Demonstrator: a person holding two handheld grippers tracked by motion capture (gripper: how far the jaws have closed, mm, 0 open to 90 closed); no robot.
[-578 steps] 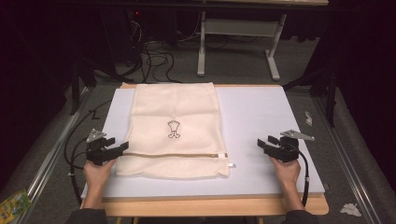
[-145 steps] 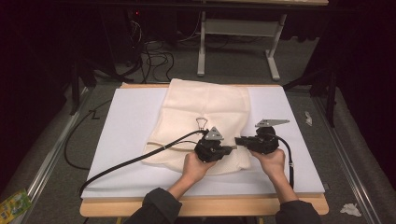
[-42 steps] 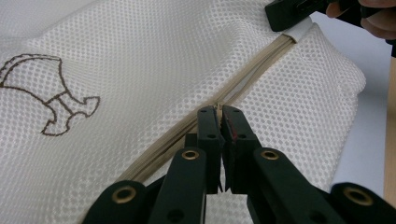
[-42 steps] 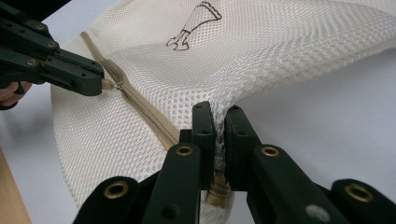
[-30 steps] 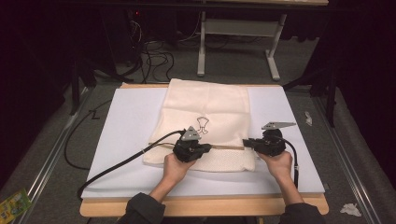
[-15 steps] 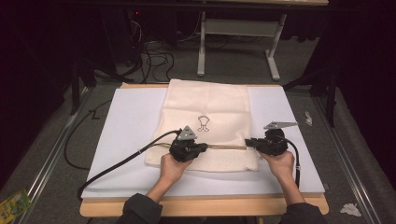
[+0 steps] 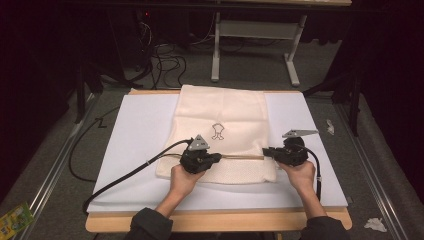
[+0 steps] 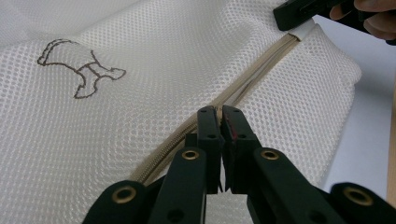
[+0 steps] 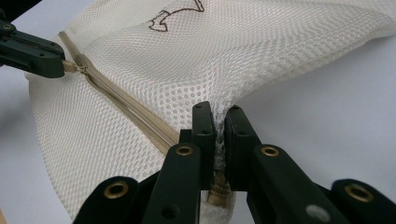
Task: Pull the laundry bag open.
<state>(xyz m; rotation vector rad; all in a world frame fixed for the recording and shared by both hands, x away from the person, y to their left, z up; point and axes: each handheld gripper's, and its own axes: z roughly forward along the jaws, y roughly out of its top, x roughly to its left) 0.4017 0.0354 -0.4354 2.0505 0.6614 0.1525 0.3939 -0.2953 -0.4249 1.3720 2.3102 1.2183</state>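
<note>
A cream mesh bag (image 7: 222,110) with a small dark logo (image 7: 217,131) lies on the white board (image 7: 135,140). A tan zip (image 7: 242,157) runs across its near end. My left gripper (image 7: 218,158) sits shut at the zip's left part; in the right gripper view it (image 9: 56,63) pinches the zip pull (image 9: 72,66). My right gripper (image 7: 265,151) is shut on the bag's right edge at the zip's end, with bunched mesh (image 9: 218,116) between the jaws. In the left gripper view my own shut jaws (image 8: 222,112) rest on the zip (image 8: 261,70).
A black cable (image 7: 130,172) trails from the left gripper across the board and off its left edge. The wooden table edge (image 7: 225,220) runs along the front. On the floor lie crumpled paper (image 7: 375,224) and a green packet (image 7: 15,217).
Since several seconds ago my left gripper has slid leftward along the zip, away from the right gripper. Over the last second both hands have stayed almost still.
</note>
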